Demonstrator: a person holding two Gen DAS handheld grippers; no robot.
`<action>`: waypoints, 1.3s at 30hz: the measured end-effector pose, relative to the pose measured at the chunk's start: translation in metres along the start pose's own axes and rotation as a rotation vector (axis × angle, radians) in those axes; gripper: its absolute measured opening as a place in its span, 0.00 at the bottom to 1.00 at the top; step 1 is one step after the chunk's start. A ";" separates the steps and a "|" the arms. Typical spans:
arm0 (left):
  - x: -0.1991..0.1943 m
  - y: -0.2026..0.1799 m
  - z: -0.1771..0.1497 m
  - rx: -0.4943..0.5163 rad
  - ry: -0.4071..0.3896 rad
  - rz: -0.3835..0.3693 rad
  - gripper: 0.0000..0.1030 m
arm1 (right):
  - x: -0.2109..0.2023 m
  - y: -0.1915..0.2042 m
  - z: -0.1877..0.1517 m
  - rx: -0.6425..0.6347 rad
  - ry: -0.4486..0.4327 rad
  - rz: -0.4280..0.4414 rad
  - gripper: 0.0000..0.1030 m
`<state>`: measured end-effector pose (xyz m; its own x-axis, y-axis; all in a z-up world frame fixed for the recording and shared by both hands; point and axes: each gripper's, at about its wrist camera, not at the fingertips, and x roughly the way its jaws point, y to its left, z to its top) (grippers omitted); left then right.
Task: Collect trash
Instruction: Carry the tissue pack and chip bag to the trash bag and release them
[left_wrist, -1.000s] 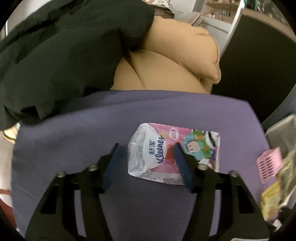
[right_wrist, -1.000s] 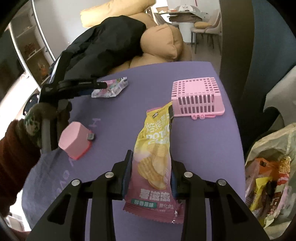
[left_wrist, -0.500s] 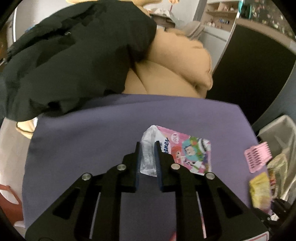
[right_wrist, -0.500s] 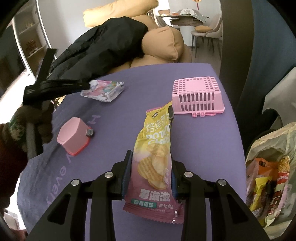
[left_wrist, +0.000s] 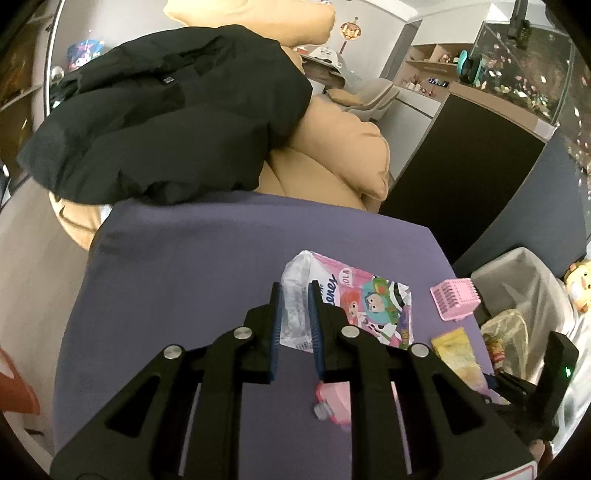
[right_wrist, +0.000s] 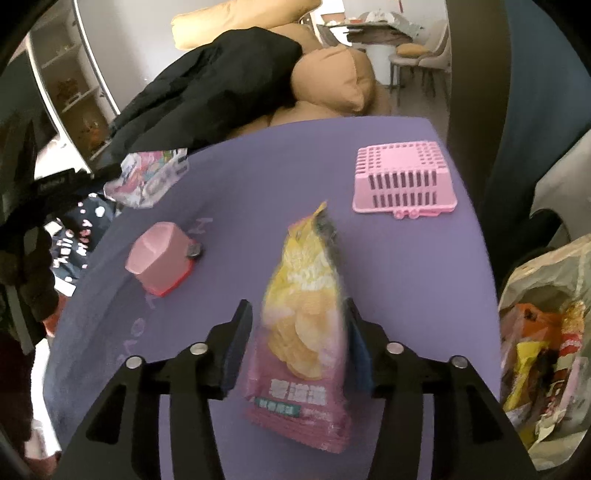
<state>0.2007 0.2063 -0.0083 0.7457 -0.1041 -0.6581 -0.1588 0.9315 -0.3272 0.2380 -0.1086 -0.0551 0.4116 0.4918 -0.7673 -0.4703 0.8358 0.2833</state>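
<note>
Purple tabletop (right_wrist: 303, 177); chip bag (right_wrist: 303, 325) lengthwise, away.

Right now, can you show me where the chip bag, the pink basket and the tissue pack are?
chip bag (right_wrist: 303, 332): right wrist view, middle of its front.
pink basket (right_wrist: 404, 182): right wrist view, slatted side wall.
tissue pack (left_wrist: 364, 304): left wrist view, cartoon picture on its wrapper.

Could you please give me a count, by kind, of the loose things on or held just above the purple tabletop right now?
Wrappers: 2, the tissue pack in the left gripper and the chip bag between the right gripper fingers.
Pink baskets: 1, upside down.
Pink boxes: 1.
Total: 4.
</note>
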 end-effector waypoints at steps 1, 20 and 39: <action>-0.005 0.000 -0.004 -0.003 -0.002 -0.005 0.13 | -0.001 -0.004 0.000 0.025 0.005 0.029 0.46; -0.046 0.005 -0.050 -0.092 -0.044 -0.040 0.13 | -0.015 0.024 0.006 -0.146 -0.020 -0.023 0.13; -0.114 -0.130 -0.037 0.188 -0.191 -0.118 0.13 | -0.178 -0.002 -0.002 -0.182 -0.348 -0.110 0.13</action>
<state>0.1121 0.0844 0.0839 0.8630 -0.1645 -0.4776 0.0456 0.9670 -0.2507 0.1638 -0.1982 0.0796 0.6920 0.4809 -0.5384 -0.5261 0.8466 0.0801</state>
